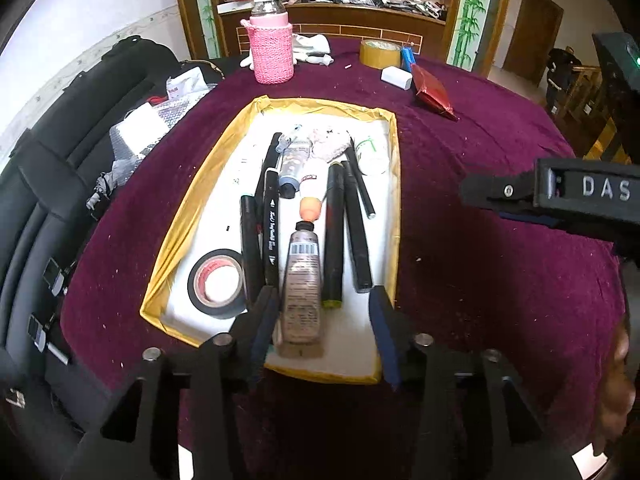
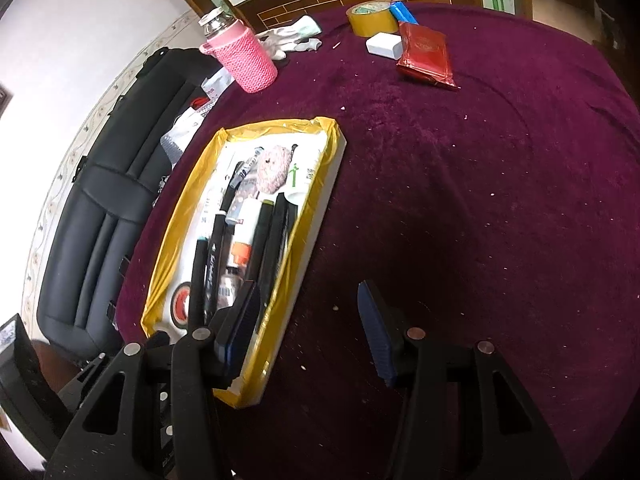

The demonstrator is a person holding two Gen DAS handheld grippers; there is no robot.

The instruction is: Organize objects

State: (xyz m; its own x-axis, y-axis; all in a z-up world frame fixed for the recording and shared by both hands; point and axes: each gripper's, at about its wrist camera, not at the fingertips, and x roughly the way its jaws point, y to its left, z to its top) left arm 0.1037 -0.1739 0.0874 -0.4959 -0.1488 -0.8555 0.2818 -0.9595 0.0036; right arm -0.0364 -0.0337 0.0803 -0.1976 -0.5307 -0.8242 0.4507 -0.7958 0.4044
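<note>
A yellow-lined tray [image 1: 394,200] [image 2: 172,248] on the maroon tablecloth holds several black markers [image 1: 334,232], a silver tube [image 1: 302,280], a black tape roll [image 1: 218,280] [image 2: 182,300], an orange-capped bottle and a pink knitted piece. My left gripper [image 1: 324,316] hovers open over the tray's near end. The silver tube lies on the tray floor between its fingers and the pads do not press it. My right gripper [image 2: 308,320] is open and empty, straddling the tray's right wall and the bare cloth. It also shows side-on at the right of the left wrist view.
At the far side of the table stand a bottle in a pink crochet sleeve [image 1: 272,48] [image 2: 244,60], a white glove [image 1: 312,52], a yellow tape roll [image 1: 379,54], a white box [image 1: 396,77] and a red packet [image 1: 434,92]. A black bag [image 1: 60,160] lies left.
</note>
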